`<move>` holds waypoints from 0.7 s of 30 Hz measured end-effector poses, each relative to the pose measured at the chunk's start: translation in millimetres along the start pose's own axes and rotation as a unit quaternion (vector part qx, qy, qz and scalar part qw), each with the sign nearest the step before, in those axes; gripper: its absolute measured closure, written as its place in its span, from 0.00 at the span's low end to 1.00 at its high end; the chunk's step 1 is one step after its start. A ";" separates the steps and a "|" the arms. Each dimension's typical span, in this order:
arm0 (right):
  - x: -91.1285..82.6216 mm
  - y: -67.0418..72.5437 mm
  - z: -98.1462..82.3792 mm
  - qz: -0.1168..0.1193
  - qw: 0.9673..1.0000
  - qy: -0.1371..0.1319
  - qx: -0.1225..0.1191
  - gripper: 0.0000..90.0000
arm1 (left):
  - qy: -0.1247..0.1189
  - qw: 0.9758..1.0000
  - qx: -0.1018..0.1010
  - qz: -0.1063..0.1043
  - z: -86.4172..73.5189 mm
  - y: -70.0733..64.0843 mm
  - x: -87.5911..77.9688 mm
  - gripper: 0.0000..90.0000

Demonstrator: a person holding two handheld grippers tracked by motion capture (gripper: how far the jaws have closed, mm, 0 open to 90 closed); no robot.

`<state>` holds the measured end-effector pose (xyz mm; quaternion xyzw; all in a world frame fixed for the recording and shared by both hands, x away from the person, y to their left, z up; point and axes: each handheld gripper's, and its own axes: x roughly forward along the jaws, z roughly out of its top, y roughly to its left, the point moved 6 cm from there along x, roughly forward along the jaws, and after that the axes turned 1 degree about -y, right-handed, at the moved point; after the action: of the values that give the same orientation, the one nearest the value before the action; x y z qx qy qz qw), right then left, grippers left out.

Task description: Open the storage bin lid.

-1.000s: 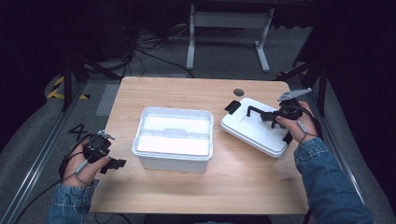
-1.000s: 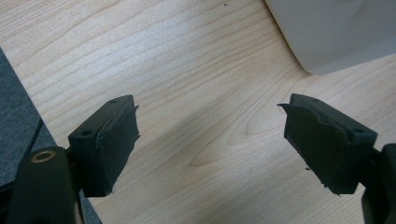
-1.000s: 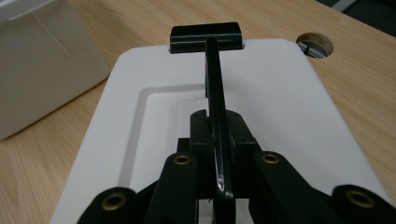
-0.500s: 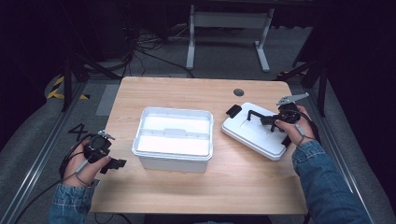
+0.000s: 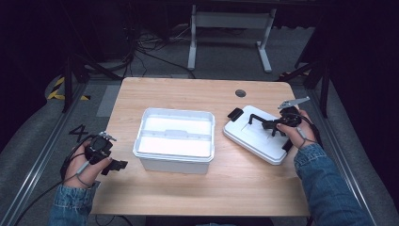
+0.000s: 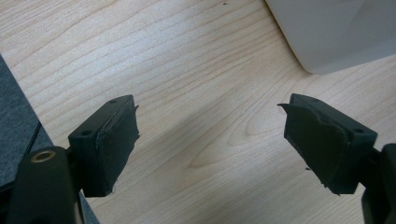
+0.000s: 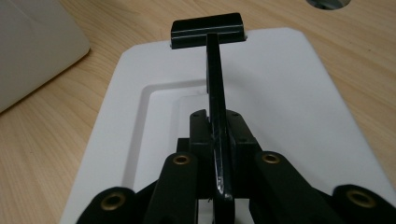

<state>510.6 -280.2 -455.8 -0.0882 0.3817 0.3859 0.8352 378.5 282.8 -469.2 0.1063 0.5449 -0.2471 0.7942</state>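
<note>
**Op:** While my right gripper point(image 5: 269, 126) is clenched on the black handle point(image 7: 215, 98) of the white lid point(image 5: 256, 137), the lid lies flat on the table point(image 5: 188, 197), just to the right of the open white bin point(image 5: 174, 139) and not touching it. Jaws pinch the handle bar from both sides, near its end closest to me.

**Obs:** And the left?

**Op:** My left gripper point(image 6: 210, 144) is released, jaws wide apart, nothing between them. It hovers low over bare wood near the bin's left front corner.

**Obs:** What does the step need?

**Op:** My judgement: the lid goes onto the bin. The grip sits off-centre on the handle, so the far end with its black latch point(image 7: 207, 29) may droop on lifting. Raise it level and clear of the bin's rim point(image 5: 175, 155) before moving sideways. Turn the lid square to the bin, since it now lies at an angle. Lower straight down.

**Obs:** Risks?

**Op:** The bin could slide if the lid catches an edge. The left could steady its wall.
</note>
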 end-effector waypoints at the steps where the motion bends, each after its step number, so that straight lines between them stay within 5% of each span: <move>1: 0.6 -0.2 -1.1 0.003 1.000 0.002 0.003 0.93 | 0.000 1.000 0.000 0.000 0.1 -0.1 0.2 0.20; 21: 8.0 -9.4 -17.1 -0.001 0.999 0.030 0.041 0.89 | 0.000 1.000 0.003 -0.001 2.1 -0.3 1.6 0.20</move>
<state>510.8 -289.6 -474.7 -0.0658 0.4218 0.3669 0.8265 380.4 281.1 -469.8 0.1083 0.5444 -0.2497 0.7934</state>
